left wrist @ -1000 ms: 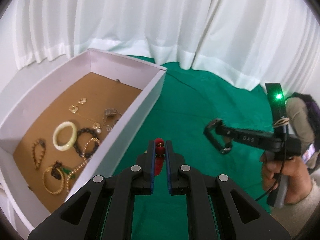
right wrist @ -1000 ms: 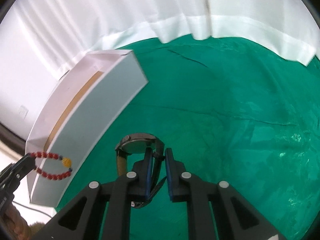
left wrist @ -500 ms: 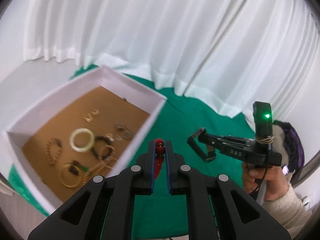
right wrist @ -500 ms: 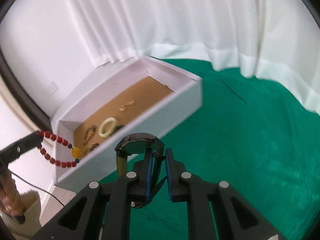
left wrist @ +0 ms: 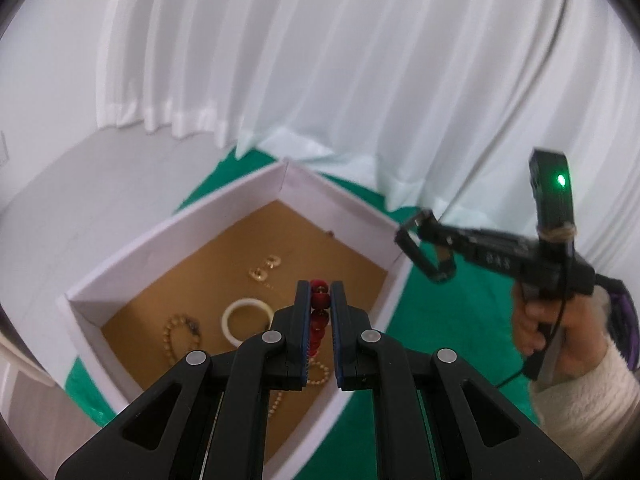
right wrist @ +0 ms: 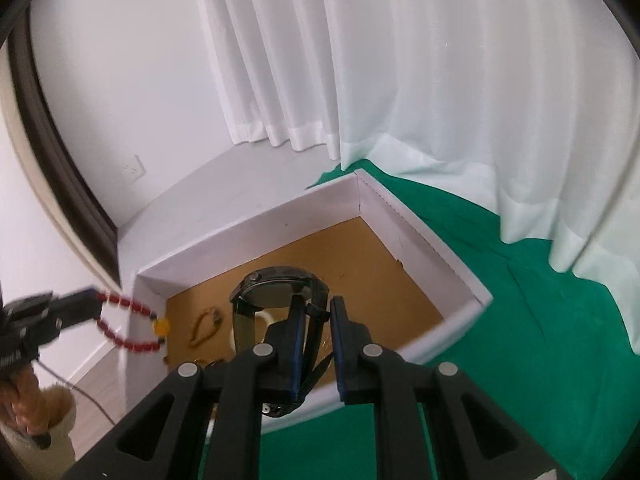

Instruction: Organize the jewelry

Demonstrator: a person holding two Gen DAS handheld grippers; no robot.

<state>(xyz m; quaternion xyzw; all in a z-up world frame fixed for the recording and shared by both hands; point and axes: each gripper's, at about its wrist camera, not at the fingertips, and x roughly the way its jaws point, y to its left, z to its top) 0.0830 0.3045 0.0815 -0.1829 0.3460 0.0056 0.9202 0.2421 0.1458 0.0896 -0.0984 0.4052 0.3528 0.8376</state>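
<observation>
So the biggest thing here is the white curtain (left wrist: pixel 360 80), soft pleated fabric hanging down onto a green cloth (right wrist: pixel 540 320) that covers the surface, matte and a bit wrinkly. Sitting on that cloth is the white box (left wrist: pixel 344 204), a shallow rectangular tray with smooth thin walls and a flat brown floor that looks like cardboard. Inside it there's a pale smooth bangle (left wrist: pixel 246 316), a string of small tan beads (left wrist: pixel 172 336) looped next to it, and a pair of little gold earrings (left wrist: pixel 264 268) farther back (other bits are hidden behind the gripper). Both black plastic grippers hang above the box. The left gripper (left wrist: pixel 320 300) has its jaws pressed nearly together, pinching the red bead bracelet (left wrist: pixel 319 312); from its own camera you just see a column of round glossy red beads squeezed between the blue pads, and from the right wrist view the loop dangles off the fingertips over the box's near-left corner, with one yellow bead at the far end. The right gripper (right wrist: pixel 314 316) is clamped on the strap of a wristwatch (right wrist: pixel 276 288), dark round case with a shiny face tilted up just past the fingertips, over the box floor. A hand (left wrist: pixel 544 320) in a fuzzy cream sleeve holds the right gripper's handle.
</observation>
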